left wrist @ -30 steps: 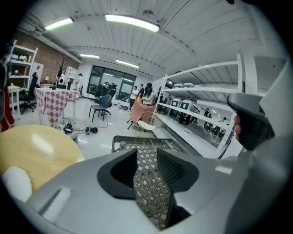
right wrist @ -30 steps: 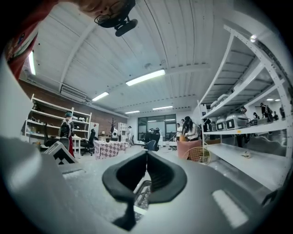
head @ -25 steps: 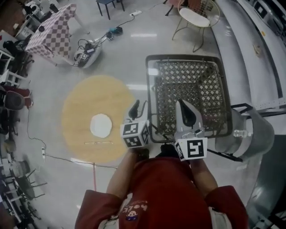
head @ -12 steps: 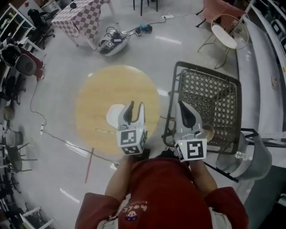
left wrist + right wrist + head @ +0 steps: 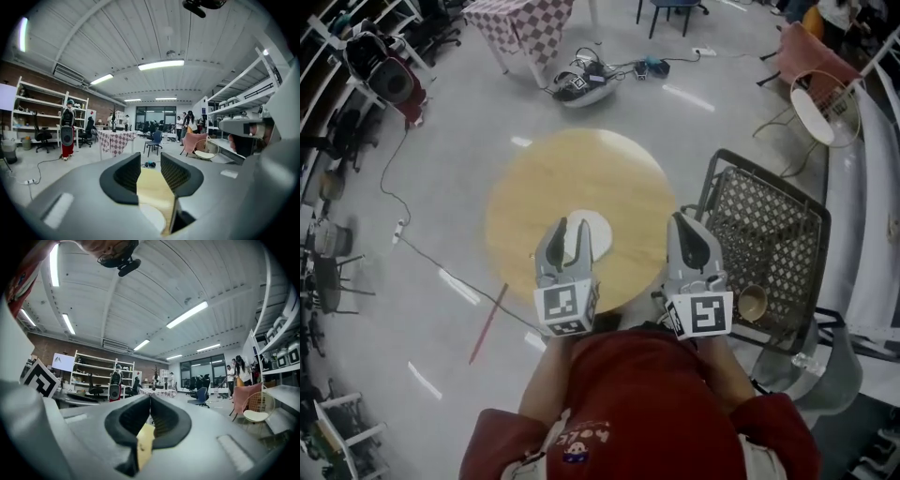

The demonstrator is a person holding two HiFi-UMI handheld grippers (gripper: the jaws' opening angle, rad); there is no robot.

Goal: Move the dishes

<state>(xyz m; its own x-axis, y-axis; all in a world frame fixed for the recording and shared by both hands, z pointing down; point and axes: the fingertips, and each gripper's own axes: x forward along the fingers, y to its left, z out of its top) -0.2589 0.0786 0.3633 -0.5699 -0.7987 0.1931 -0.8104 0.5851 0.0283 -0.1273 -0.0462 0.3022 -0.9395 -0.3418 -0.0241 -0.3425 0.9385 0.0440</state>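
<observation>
A white plate [image 5: 596, 229] lies on the round wooden table [image 5: 534, 197]; my left gripper [image 5: 572, 226] hovers over the plate and hides part of it. Its jaws stand open with nothing between them; the left gripper view shows the table [image 5: 151, 185] and the plate [image 5: 151, 216] through the gap of the left gripper [image 5: 150, 161]. My right gripper [image 5: 682, 218] is shut and empty, above the table's right edge beside a wire cart [image 5: 787, 220]. In the right gripper view the right gripper [image 5: 150, 403] shows its jaws pressed together. A tan bowl [image 5: 753, 302] sits in the cart.
A table with a checked cloth [image 5: 525, 21] stands at the back, with a marked device [image 5: 579, 84] and cables on the floor by it. A wire chair with a white seat [image 5: 817, 105] is at the back right. A red stick [image 5: 487, 323] lies on the floor left of me.
Both grippers have swung left, away from the wire cart and over the round table. The left gripper now sits over the white plate. Neither gripper's jaws have changed.
</observation>
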